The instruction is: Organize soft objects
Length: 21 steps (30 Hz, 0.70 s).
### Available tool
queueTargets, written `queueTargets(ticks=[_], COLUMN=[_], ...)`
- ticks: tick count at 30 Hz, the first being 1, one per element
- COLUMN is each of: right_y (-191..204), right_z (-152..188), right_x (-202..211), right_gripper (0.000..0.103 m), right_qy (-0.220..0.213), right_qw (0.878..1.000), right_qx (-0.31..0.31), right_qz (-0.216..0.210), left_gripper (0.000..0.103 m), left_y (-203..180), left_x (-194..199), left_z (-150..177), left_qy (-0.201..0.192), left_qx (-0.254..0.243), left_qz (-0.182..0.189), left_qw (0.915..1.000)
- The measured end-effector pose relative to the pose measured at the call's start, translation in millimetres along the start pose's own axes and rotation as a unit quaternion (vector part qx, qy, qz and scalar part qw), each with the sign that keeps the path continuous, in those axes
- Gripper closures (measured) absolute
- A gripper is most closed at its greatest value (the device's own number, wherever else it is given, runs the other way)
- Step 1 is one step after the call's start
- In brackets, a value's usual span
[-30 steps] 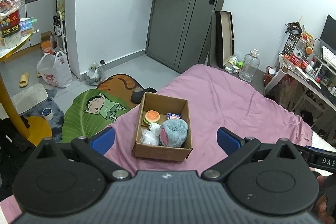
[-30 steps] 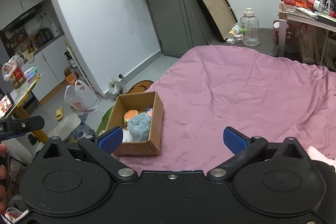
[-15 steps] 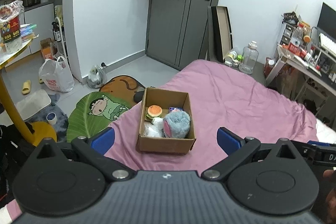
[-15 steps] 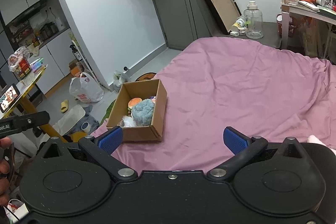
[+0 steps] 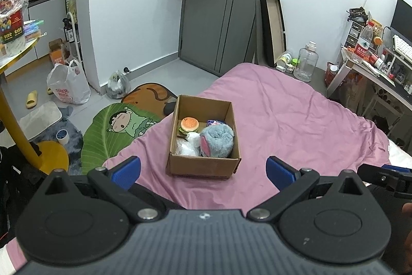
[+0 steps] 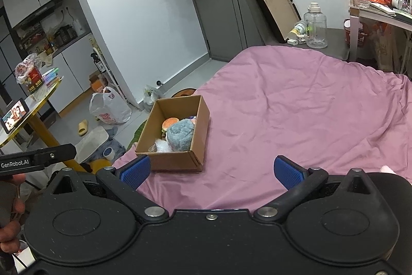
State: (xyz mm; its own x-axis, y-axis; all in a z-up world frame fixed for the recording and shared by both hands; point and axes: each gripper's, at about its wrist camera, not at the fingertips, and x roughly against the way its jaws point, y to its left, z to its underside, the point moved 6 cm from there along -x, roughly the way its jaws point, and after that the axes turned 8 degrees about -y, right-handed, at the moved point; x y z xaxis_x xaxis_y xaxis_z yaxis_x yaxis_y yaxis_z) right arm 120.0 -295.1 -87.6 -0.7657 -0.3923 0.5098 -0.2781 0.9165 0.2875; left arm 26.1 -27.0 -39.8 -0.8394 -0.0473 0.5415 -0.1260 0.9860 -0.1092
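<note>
A cardboard box [image 5: 203,166] stands on the pink bed cover near the bed's corner. Inside lie a burger plush [image 5: 189,126], a fluffy blue-grey plush [image 5: 217,141] with a pink patch, a white crinkly item [image 5: 186,148] and a small blue packet [image 5: 215,122]. My left gripper [image 5: 203,169] is open and empty, hanging just in front of the box. In the right wrist view the box [image 6: 177,161] sits left of centre with the burger plush [image 6: 170,123] and blue-grey plush [image 6: 180,138] showing. My right gripper [image 6: 211,169] is open and empty, nearer than the box and to its right.
The pink bed cover [image 6: 309,115] spreads wide to the right. On the floor lie a cartoon leaf rug [image 5: 116,130], a white plastic bag [image 5: 68,89] and a yellow table base [image 5: 51,156]. A cluttered desk [image 5: 373,63] flanks the bed's right side. A grey door [image 5: 224,17] stands behind.
Both grippers have drawn back and risen slightly, so the box looks a bit farther off. Both stay open; the box's contents have not moved.
</note>
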Motion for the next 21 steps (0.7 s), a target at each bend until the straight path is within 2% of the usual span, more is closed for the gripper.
queueTargets(ticks=[21], right_y=[-1.1], right_z=[-2.2], right_x=[3.7], right_gripper=[0.000], right_qy=[0.000], right_qw=[1.000], right_qx=[0.002], right_qz=[-0.001], left_gripper=[0.000], left_y=[-0.2], left_x=[0.0], left_z=[-3.1], left_qy=[0.002], left_qx=[0.003], left_qz=[0.003], left_qw=[1.0000])
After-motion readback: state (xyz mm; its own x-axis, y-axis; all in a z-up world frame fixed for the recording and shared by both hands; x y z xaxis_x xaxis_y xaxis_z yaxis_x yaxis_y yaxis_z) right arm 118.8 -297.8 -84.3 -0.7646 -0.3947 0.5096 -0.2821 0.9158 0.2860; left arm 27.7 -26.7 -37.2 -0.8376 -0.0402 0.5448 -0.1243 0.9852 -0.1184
